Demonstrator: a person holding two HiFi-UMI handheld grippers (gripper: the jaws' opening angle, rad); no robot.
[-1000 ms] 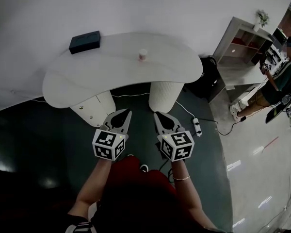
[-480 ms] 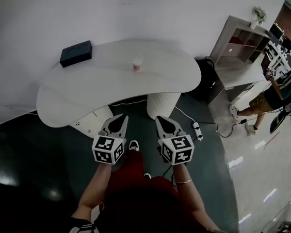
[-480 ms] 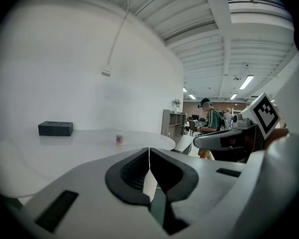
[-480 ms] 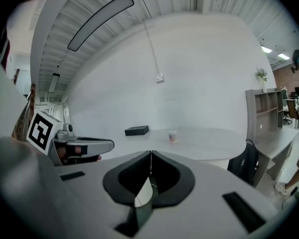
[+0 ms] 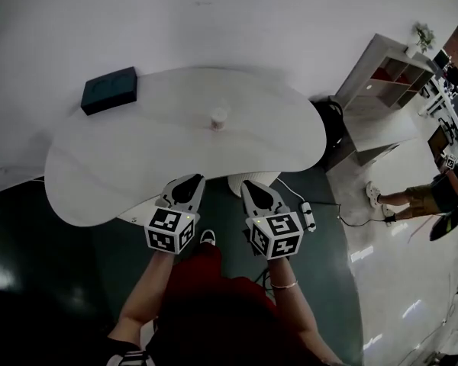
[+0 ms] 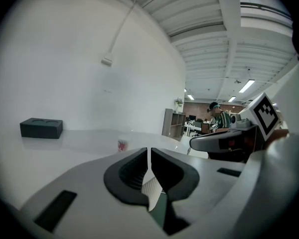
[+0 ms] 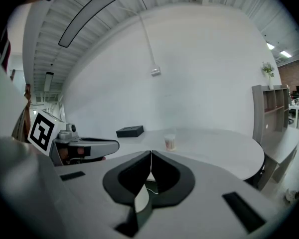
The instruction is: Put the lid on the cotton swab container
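the cup (image 5: 219, 117) far on the table (image 5: 137, 155) is too small to show any lid; the person (image 5: 430, 197) at right is cut off.

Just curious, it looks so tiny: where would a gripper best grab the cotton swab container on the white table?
Probably across its side wall, low down, coming in level from the near side. The cotton swab container stands upright and alone on the table, narrow and round, so two jaws can close on opposite sides unobstructed.
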